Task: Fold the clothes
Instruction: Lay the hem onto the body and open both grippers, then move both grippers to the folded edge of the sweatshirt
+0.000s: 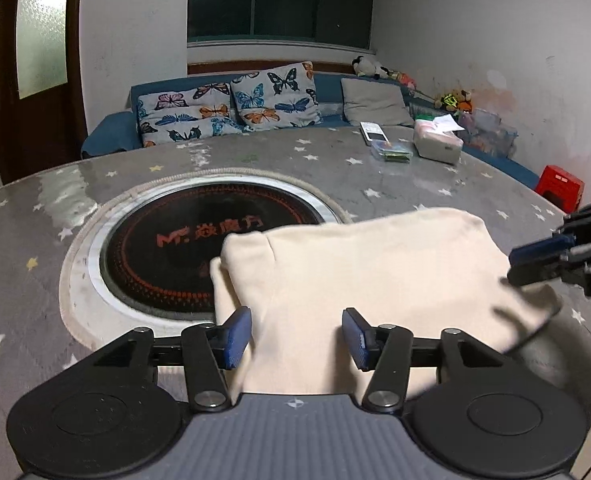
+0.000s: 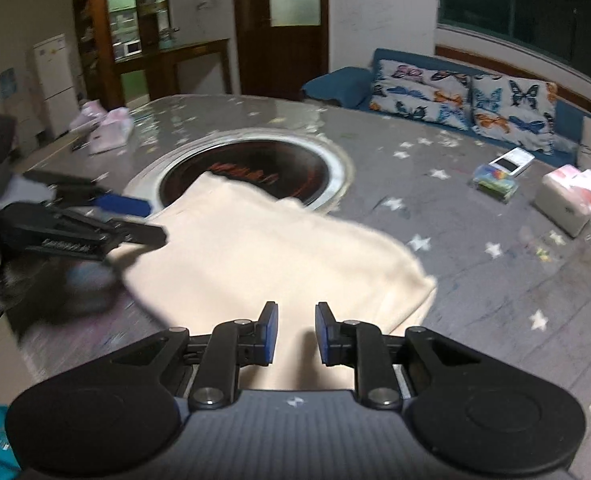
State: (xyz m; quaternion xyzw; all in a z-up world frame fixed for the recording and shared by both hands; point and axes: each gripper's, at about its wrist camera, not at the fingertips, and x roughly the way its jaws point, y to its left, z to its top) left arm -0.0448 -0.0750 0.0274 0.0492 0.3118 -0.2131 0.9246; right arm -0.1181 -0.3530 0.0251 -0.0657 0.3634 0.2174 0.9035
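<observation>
A cream folded garment [image 1: 375,264] lies on the grey star-patterned table [image 1: 395,184], its far edge overlapping a round black hob [image 1: 167,256] set into the tabletop. My left gripper [image 1: 296,338] is open at the garment's near edge, with cloth lying below the gap between its blue pads. My right gripper [image 1: 513,266] comes in from the right at the garment's right side. In the right wrist view, the right gripper [image 2: 297,332] stands open over the garment [image 2: 263,248], its jaws fairly close together. The left gripper [image 2: 155,220] sits at the cloth's left edge, blurred.
A tissue box [image 1: 437,144], a white remote [image 1: 373,132] and a small colourful packet [image 1: 391,152] sit at the table's far right. Pink items [image 2: 109,130] lie at the far left. A blue sofa with butterfly cushions [image 1: 231,108] runs behind. A red stool [image 1: 561,188] stands at the right.
</observation>
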